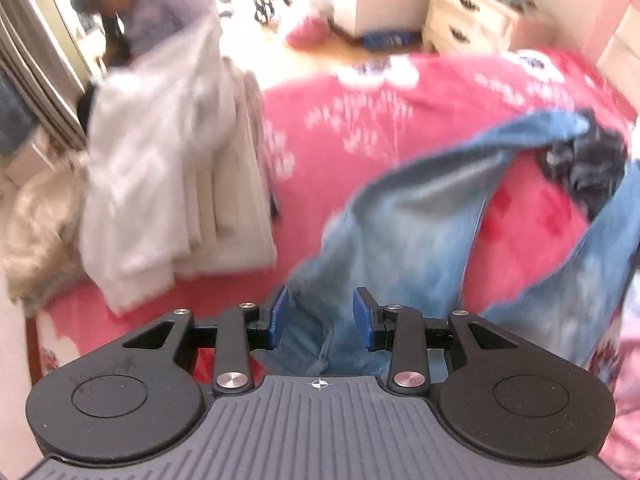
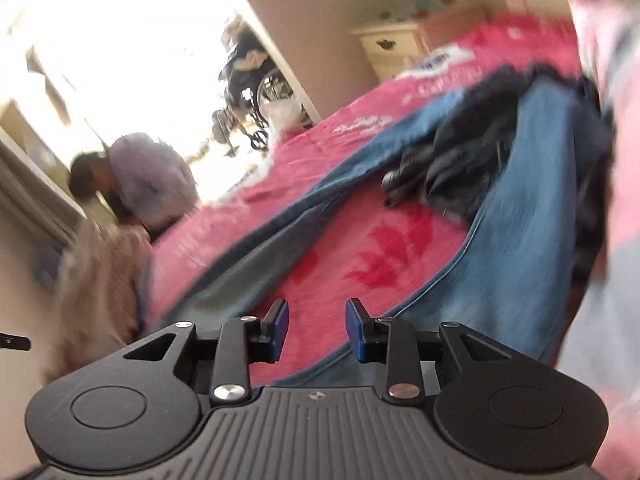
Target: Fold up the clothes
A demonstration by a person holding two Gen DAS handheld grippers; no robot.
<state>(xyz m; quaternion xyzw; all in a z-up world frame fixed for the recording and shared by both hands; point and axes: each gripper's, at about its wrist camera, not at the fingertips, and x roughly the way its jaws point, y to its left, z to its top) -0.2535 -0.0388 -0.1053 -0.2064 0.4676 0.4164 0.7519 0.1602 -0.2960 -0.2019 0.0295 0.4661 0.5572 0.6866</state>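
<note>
A pair of blue jeans (image 1: 404, 216) lies spread on the red patterned bedspread (image 1: 352, 128), legs apart in a V. A dark garment (image 1: 588, 164) lies at the waist end. My left gripper (image 1: 320, 316) is open, its blue pads on either side of one leg end. In the right wrist view the jeans (image 2: 516, 248) run along the bedspread (image 2: 360, 256) with the dark garment (image 2: 464, 164) on them. My right gripper (image 2: 316, 330) is open and empty, just above the bedspread between the two legs. Both views are blurred.
A pile of white and beige clothes (image 1: 172, 184) sits at the bed's left edge. A person in a lilac top (image 1: 156, 4) bends beyond it. A cream dresser (image 1: 468, 12) stands by the far wall. Pink fabric (image 2: 612, 128) fills the right edge.
</note>
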